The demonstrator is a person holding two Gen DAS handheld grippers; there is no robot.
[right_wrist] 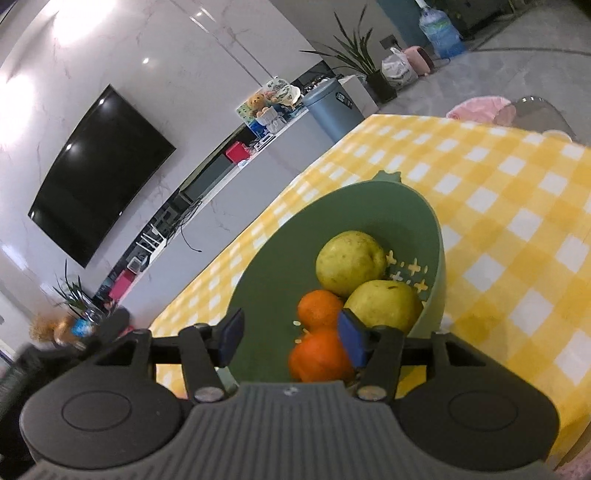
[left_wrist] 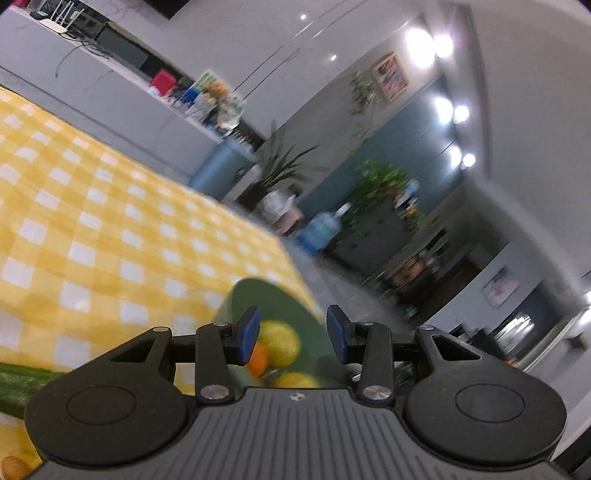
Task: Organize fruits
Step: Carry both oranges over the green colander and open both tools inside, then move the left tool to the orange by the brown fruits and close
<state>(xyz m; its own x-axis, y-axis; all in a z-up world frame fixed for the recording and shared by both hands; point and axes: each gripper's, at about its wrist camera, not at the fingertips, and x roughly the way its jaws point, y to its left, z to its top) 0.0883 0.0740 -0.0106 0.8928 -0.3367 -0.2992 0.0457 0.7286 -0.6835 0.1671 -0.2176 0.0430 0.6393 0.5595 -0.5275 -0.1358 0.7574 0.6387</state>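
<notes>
1. The tabletop was covered with a yellow and white checked cloth that ran out to its far edge in both wrist views.
2. Behind it stood a pale marbled wall with a dark flat screen mounted on it, and below that a long low shelf crowded with small items.
3. A grey-blue bin, a potted plant and a large blue water bottle stood on the grey floor past the tabletop.
4. One green bowl, pierced with small cross-shaped holes, sat on the cloth.
5. It held four fruits: two yellow-green pears side by side and touching, and two oranges, one in front of the other.
6. The right gripper hovered over the near side of the bowl, its blue-padded fingers apart with nothing gripped; the nearer orange lay below and between them.
7. The left gripper faced the same bowl from the other side, fingers apart and clamped on nothing.
8. In the left view, one green, cucumber-like vegetable lay on the cloth at the lower left edge.
</notes>
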